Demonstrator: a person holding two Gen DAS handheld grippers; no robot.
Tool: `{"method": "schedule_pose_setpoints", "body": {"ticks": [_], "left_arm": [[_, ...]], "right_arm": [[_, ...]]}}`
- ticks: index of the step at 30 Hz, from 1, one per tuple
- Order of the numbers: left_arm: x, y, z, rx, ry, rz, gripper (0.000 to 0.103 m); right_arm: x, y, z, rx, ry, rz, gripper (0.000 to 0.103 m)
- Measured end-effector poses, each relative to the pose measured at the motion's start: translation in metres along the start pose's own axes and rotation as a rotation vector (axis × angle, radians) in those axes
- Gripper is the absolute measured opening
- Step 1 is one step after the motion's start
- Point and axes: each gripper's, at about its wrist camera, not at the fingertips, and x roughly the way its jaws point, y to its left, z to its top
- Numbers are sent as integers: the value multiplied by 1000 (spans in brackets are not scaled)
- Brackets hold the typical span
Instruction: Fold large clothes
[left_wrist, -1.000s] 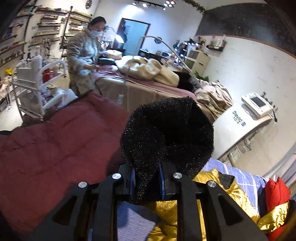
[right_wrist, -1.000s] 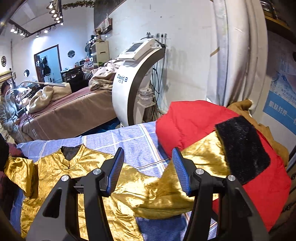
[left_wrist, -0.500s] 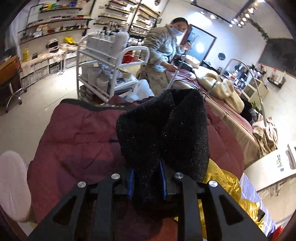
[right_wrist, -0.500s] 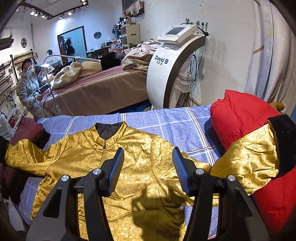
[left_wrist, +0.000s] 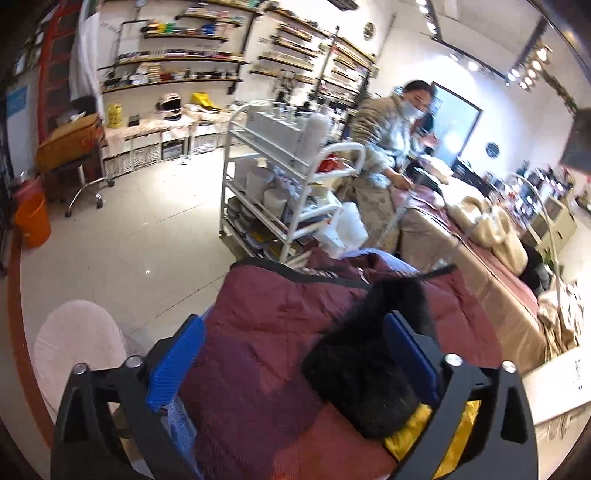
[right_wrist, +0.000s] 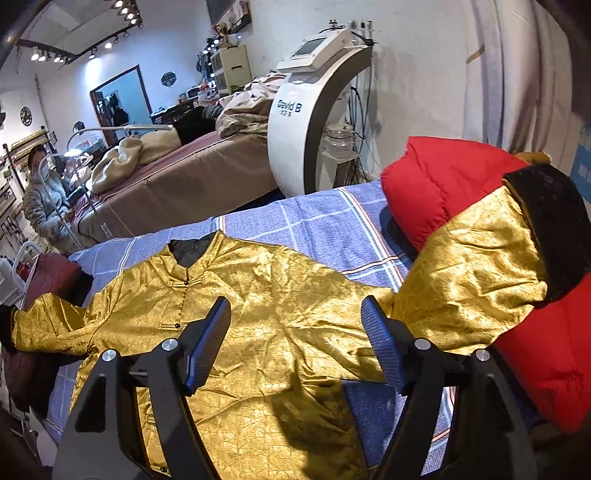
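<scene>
Between the spread fingers of the left gripper (left_wrist: 295, 363), a black cuff (left_wrist: 364, 373) lies at three o'clock against one pad, over a maroon quilt (left_wrist: 280, 332). Only the right view, its gripper (right_wrist: 295, 341) also spread, shows the gold jacket (right_wrist: 280, 314) flat on a blue sheet (right_wrist: 310, 221). At one o'clock, farther off, a white machine (right_wrist: 295, 122) reads "David B".

Gold jacket (right_wrist: 280, 317), glossy crinkled satin-like cloth, black cuff (left_wrist: 369, 369), fuzzy matt pile, maroon quilt (left_wrist: 280, 332), smooth quilted cloth, red jacket (right_wrist: 454, 177), puffy matt cloth, blue sheet (right_wrist: 306, 221), woven checked cloth, pads (left_wrist: 177, 362), ribbed blue plastic
</scene>
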Motion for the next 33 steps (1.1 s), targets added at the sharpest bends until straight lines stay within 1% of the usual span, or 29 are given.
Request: {"method": "schedule_pose_setpoints", "body": {"ticks": [2, 3, 4, 6, 8, 10, 12, 14, 16, 20, 22, 24, 26, 28, 33], "left_arm": [[-19, -21, -9, 73, 19, -17, 97], [-28, -36, -16, 123, 27, -26, 97], [-35, -52, -25, 179, 36, -46, 97], [-48, -80, -50, 288, 68, -120, 97], [-51, -111, -80, 383, 141, -188, 97], [-48, -145, -113, 474, 234, -261, 97], [-48, -176, -150, 572, 313, -312, 97], [-49, -202, -185, 669, 361, -321, 97], [-55, -223, -219, 742, 406, -332, 97], [-70, -249, -260, 811, 491, -404, 97], [-78, -257, -275, 844, 507, -410, 97], [-82, -260, -281, 870, 498, -393, 97], [-79, -261, -282, 882, 489, -370, 97], [-73, -259, -279, 866, 490, -352, 97], [-54, -242, -267, 777, 539, -301, 97]], "right_arm": [[-6, -24, -4, 34, -11, -50, 75], [-10, -38, -5, 53, -18, -87, 79], [-14, -53, -8, 76, -26, -128, 81], [-24, -83, -10, 130, -43, -189, 81], [-34, -114, -10, 190, -63, -233, 81], [-43, -144, -7, 261, -76, -271, 81], [-49, -172, -2, 326, -83, -301, 81], [-51, -196, 2, 372, -87, -331, 81], [-49, -218, 8, 409, -75, -352, 81], [-38, -249, 14, 475, -55, -360, 81], [-30, -260, 14, 509, -59, -346, 81], [-24, -270, 15, 539, -67, -324, 81], [-18, -276, 16, 571, -69, -286, 81], [-12, -279, 18, 583, -73, -246, 81], [1, -273, 22, 558, -49, -262, 81]]}}
